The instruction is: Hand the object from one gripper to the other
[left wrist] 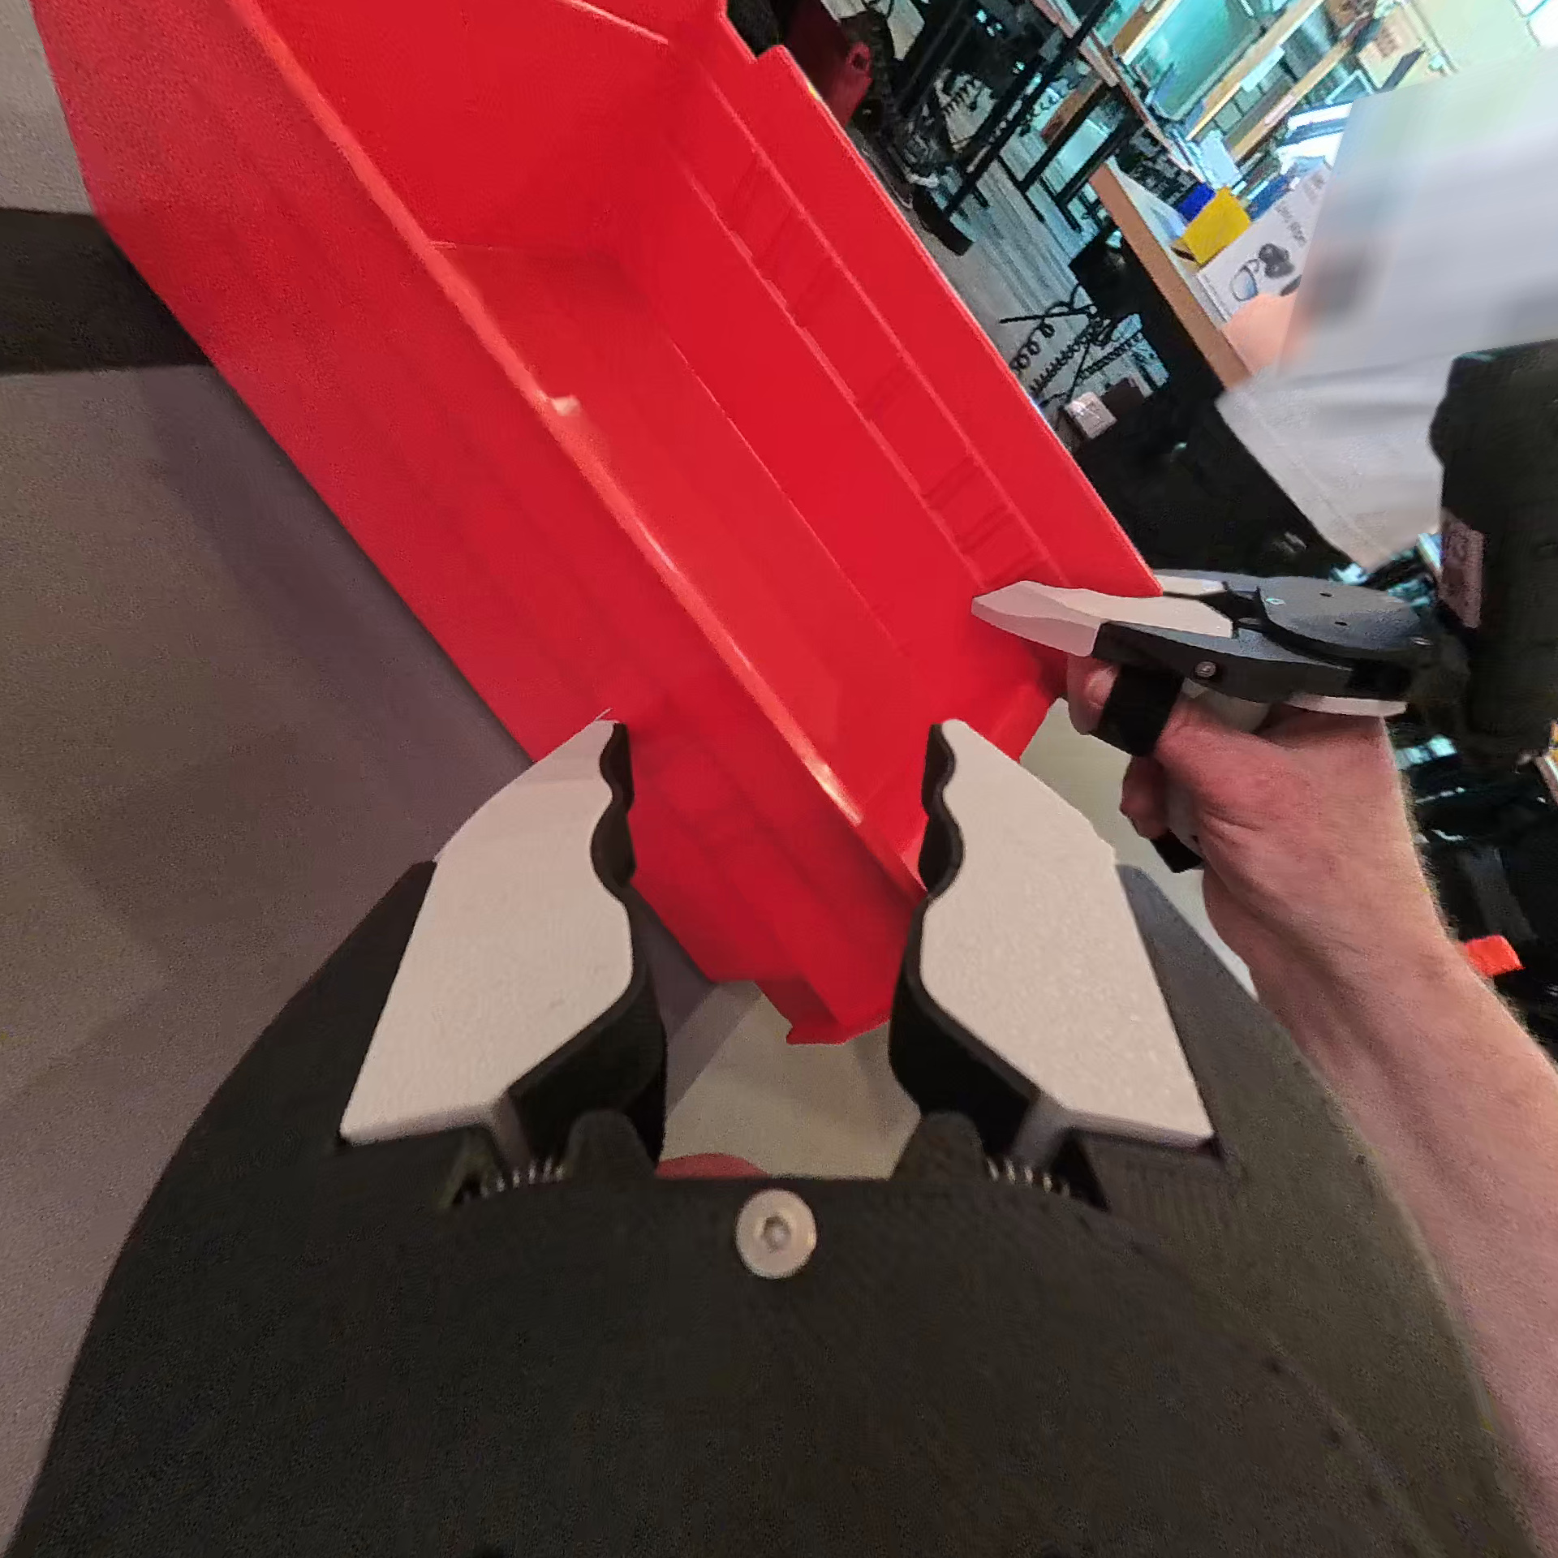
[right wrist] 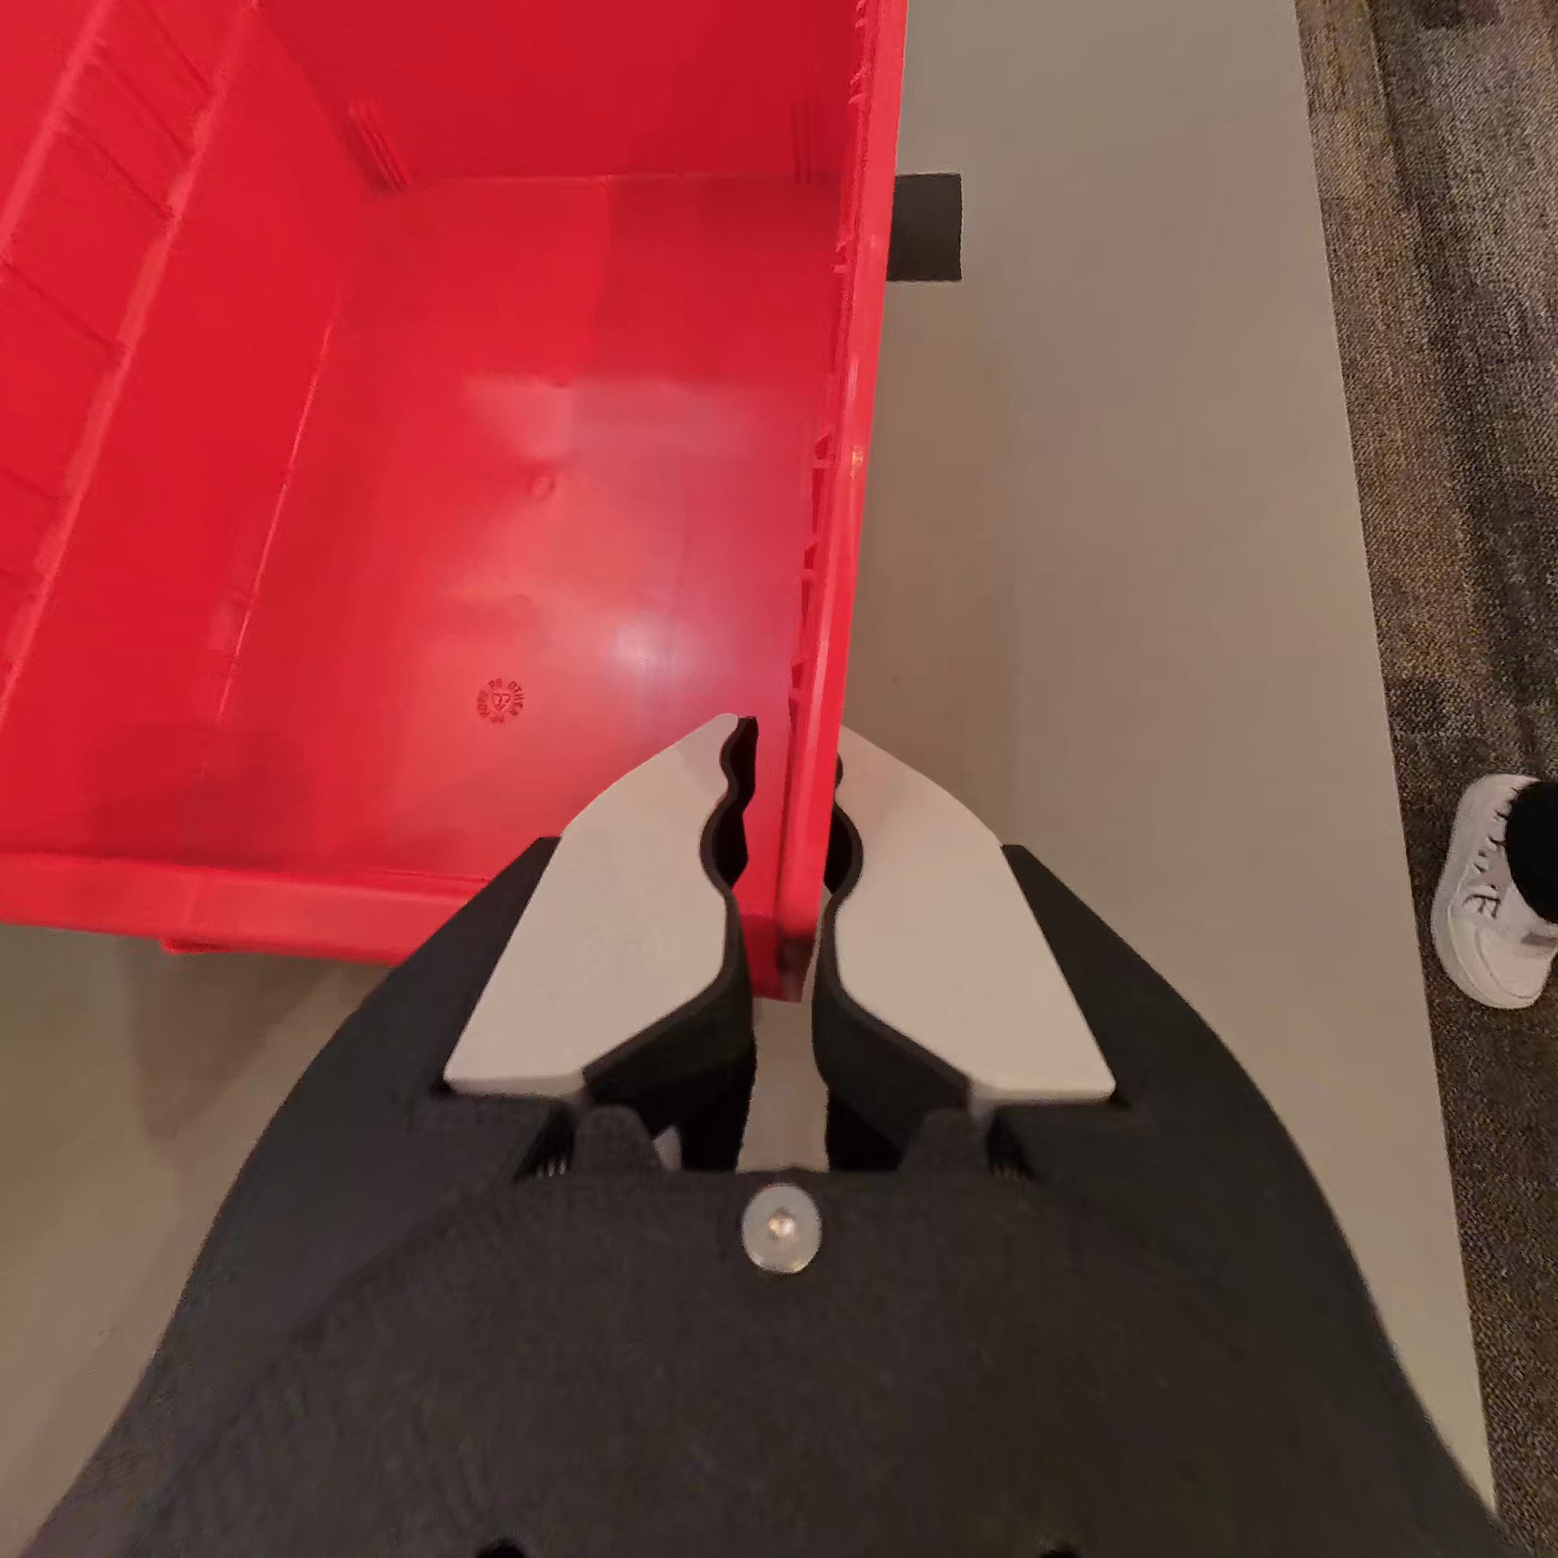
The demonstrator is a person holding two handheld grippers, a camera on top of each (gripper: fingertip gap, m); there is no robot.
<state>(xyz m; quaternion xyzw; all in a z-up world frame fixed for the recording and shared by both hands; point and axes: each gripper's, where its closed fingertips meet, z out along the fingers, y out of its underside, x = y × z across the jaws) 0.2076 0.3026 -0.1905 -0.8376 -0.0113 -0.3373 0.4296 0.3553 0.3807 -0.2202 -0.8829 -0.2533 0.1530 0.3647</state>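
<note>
A large red plastic bin [left wrist: 590, 337] is held tilted above the table. My left gripper [left wrist: 780, 742] is open: the bin's side wall runs between its two fingers, and its left pad [left wrist: 620, 801] stands clear of the wall. My right gripper [right wrist: 797, 759] is shut on the bin's right wall [right wrist: 809, 801], with one finger inside the bin [right wrist: 421, 421] and one outside. In the left wrist view the right gripper [left wrist: 1037, 611] shows clamped at the bin's near right corner, held by a person's hand [left wrist: 1248, 809].
A pale table [right wrist: 1096, 506] lies under the bin, with a black tape strip [right wrist: 927, 228] on it. Carpet floor [right wrist: 1450, 337] and a white shoe [right wrist: 1492, 894] are to the right. Workbenches and shelves [left wrist: 1180, 169] stand beyond. My right fingertips sit around 20 cm from my left ones.
</note>
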